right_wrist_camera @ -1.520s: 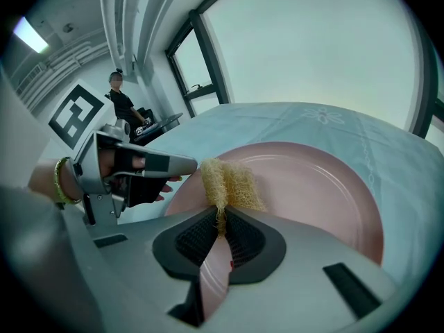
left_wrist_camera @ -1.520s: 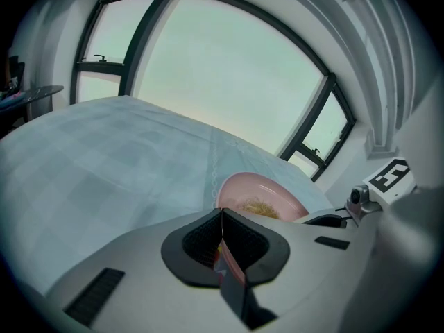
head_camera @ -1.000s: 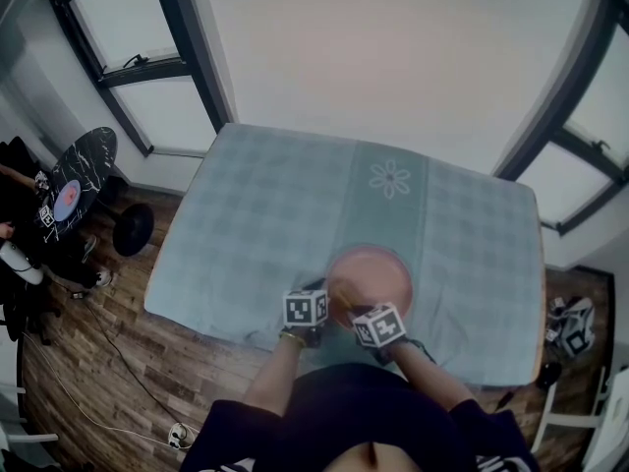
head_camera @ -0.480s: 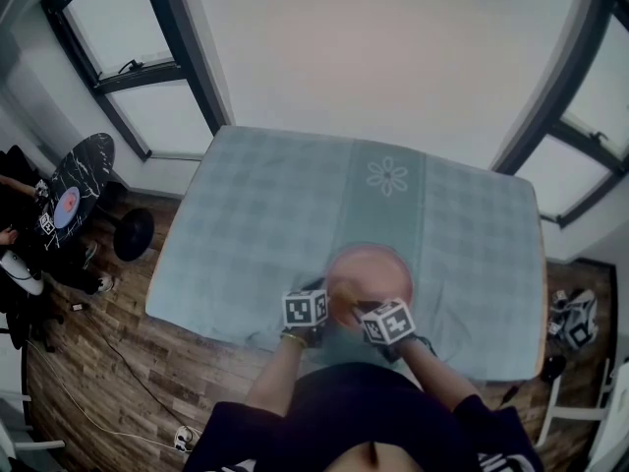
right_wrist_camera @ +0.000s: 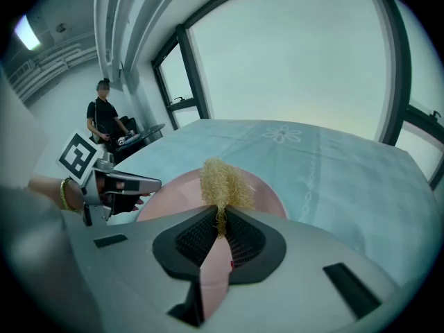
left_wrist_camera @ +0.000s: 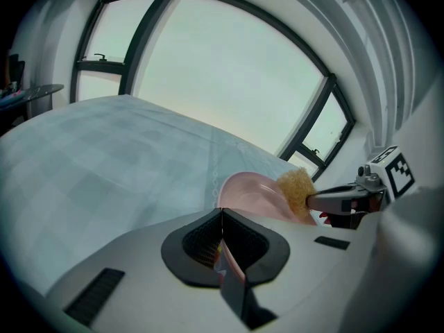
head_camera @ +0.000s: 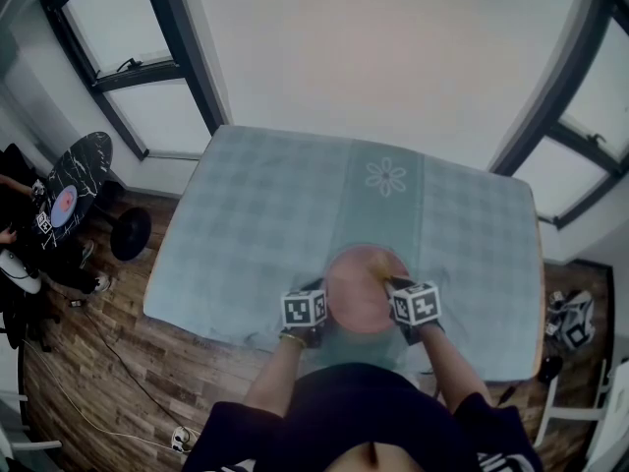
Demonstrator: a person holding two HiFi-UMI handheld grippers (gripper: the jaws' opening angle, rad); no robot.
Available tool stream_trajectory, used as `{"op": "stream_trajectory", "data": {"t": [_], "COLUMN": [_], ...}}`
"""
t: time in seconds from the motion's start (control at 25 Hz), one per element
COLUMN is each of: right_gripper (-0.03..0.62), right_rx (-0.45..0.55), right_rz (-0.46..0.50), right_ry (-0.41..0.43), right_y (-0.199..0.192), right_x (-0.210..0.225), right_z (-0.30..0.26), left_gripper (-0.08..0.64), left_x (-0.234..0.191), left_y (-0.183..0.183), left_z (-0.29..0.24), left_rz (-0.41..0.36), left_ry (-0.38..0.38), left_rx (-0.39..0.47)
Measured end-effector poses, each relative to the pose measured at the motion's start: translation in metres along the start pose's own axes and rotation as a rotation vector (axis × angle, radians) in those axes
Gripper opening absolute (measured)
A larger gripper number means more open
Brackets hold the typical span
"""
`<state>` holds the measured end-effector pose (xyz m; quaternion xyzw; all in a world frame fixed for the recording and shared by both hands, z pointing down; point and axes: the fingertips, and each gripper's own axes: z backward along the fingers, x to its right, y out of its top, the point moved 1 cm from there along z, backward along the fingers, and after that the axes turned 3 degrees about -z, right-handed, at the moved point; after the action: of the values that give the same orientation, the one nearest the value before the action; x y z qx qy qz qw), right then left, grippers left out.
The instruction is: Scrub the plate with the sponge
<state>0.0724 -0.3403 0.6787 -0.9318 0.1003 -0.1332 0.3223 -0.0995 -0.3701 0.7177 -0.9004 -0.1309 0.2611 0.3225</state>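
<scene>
One pink plate is near the near edge of the surface. The left claw is closed on its rim. The right claw grips one yellow sponge over the plate.

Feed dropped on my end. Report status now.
Left claw shut on pink plate, at its rim. Right claw shut on sponge, sponge against plate. Nothing in the way seen.

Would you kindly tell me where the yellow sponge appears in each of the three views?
Head view: the sponge is small, lower centre, at the pink plate's right rim, by the right gripper.
Left gripper view: right of centre, at the right gripper's tip, over the plate's rim.
Right gripper view: centre, clamped between that gripper's jaws.
Shared landmark: the pink plate.
</scene>
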Motion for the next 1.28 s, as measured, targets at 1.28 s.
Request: {"op": "stream_trajectory", "data": {"t": [1.28], "right_gripper": [0.035], "right_rx": [-0.271], "right_rz": [-0.001], "right_ry": [0.076], "right_y": [-0.064], "right_x": [0.0], "right_z": [-0.007], "left_gripper": [0.008], "left_x": [-0.001], "left_y": [0.0], "left_z": [0.001], "left_rz": [0.003], "left_ry": [0.004], "left_rx": [-0.003]}}
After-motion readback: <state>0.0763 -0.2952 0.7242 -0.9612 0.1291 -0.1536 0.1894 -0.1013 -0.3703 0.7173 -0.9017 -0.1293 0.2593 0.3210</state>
